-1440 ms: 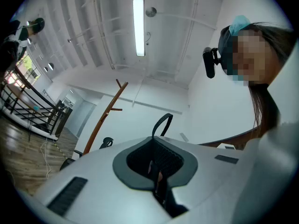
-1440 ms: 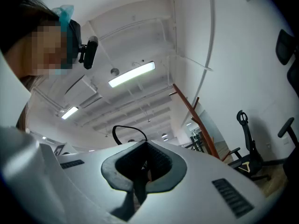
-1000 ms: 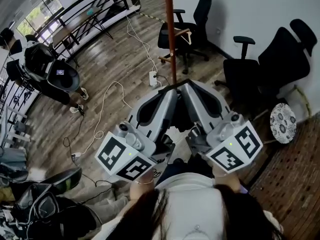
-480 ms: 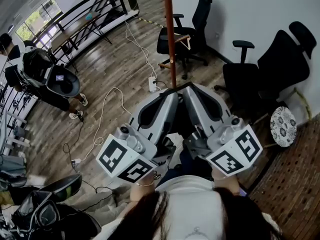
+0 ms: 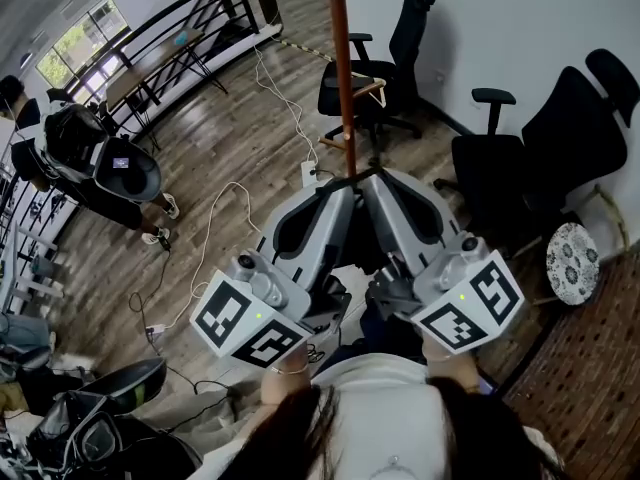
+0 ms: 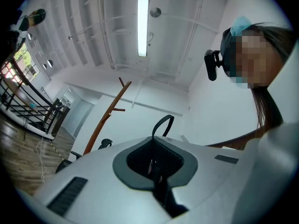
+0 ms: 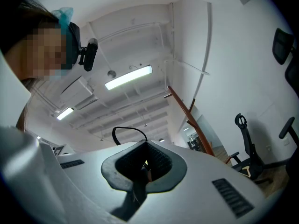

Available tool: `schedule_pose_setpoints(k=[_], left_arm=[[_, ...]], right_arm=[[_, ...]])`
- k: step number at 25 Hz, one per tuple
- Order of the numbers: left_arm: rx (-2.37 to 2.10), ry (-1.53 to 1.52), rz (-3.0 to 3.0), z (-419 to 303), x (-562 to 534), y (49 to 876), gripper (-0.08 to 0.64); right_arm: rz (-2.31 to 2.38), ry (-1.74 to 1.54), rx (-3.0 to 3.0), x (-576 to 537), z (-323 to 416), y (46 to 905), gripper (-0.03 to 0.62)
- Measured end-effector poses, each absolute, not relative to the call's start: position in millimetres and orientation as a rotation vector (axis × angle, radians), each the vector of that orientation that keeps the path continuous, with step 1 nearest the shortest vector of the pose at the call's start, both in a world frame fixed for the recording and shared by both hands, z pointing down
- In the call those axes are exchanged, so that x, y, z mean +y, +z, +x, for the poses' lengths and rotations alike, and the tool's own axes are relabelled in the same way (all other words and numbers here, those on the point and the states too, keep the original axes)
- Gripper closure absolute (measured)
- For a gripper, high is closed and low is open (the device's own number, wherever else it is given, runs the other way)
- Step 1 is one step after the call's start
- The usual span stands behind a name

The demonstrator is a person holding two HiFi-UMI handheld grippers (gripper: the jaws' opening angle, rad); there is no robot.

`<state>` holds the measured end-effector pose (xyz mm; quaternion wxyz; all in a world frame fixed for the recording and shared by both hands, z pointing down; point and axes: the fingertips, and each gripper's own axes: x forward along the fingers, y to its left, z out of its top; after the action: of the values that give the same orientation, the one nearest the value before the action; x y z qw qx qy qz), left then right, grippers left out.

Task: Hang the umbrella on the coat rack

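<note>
My two grippers are raised side by side, tips together, just before the brown wooden coat rack pole (image 5: 343, 68). The left gripper (image 5: 343, 184) and the right gripper (image 5: 366, 177) are both shut on a thin black umbrella strap. Its loop (image 6: 162, 124) sticks out past the left gripper (image 6: 154, 164) and stands apart from the rack (image 6: 105, 118) and its pegs. In the right gripper view the same loop (image 7: 127, 131) rises beyond the right gripper (image 7: 142, 169), with the rack (image 7: 191, 122) to its right. The umbrella's body is hidden under the grippers.
Black office chairs (image 5: 385, 43) (image 5: 520, 158) stand by the white wall near the rack's foot. White cables and a power strip (image 5: 308, 173) lie on the wood floor. A seated person (image 5: 95, 158) is at the left, a railing (image 5: 180, 18) behind, a round patterned stool (image 5: 572, 263) at the right.
Hardly anything differs: both grippers stay together, shut on the strap. The head view has shifted slightly, so the pole and chairs sit a little more to the right.
</note>
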<state>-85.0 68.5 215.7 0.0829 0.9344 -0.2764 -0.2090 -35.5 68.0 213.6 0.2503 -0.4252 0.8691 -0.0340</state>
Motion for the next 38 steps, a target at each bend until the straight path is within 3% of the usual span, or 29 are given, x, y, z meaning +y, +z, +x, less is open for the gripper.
schedule_pose_setpoints(k=[38], left_arm=[[-0.869, -0.633, 2.838, -40, -89, 191, 0.552]], right_arm=[[-1.064, -0.070, 2.379, -86, 9, 192, 0.560]])
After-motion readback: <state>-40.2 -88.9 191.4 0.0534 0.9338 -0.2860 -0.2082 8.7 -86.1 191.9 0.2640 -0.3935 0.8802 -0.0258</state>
